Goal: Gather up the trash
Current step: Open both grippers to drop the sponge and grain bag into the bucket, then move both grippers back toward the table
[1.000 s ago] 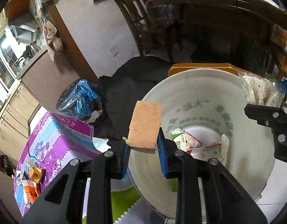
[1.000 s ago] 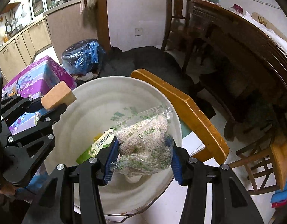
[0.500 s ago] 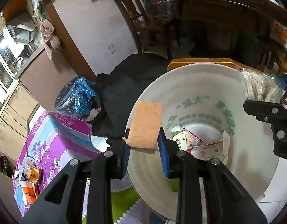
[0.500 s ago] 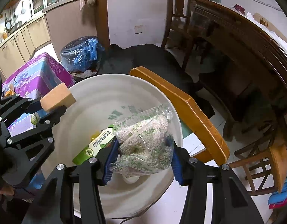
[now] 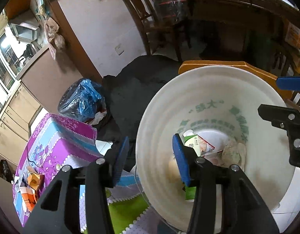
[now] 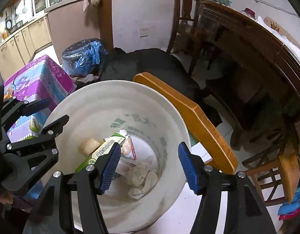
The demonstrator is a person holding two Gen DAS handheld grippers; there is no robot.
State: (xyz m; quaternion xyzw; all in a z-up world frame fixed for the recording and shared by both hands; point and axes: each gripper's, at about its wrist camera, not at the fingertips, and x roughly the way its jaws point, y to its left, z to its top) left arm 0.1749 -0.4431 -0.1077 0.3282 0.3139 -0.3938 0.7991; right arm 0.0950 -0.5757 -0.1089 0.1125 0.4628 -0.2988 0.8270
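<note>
A white plastic bucket [image 5: 267,167] [image 6: 91,105] stands on the floor below both grippers. At its bottom lie an orange sponge [image 6: 88,145], a clear bag of grain [image 6: 143,177] [image 5: 232,153], a green and white carton [image 6: 106,149] [image 5: 191,143] and other wrappers. My left gripper [image 5: 150,156] is open and empty over the bucket's left rim. My right gripper [image 6: 149,165] is open and empty above the bucket's middle.
A wooden chair back [image 6: 190,117] [image 5: 235,66] touches the bucket's far right side. A purple and blue cloth-covered box [image 5: 58,142] [image 6: 34,80] stands to the left. A blue plastic bag [image 5: 81,99] [image 6: 82,55] and dark cloth [image 5: 134,85] lie behind. A dark wooden table [image 6: 253,44] is at the right.
Both grippers have opened. The sponge has dropped from the left gripper and the bag of grain from the right gripper; both now lie in the bucket.
</note>
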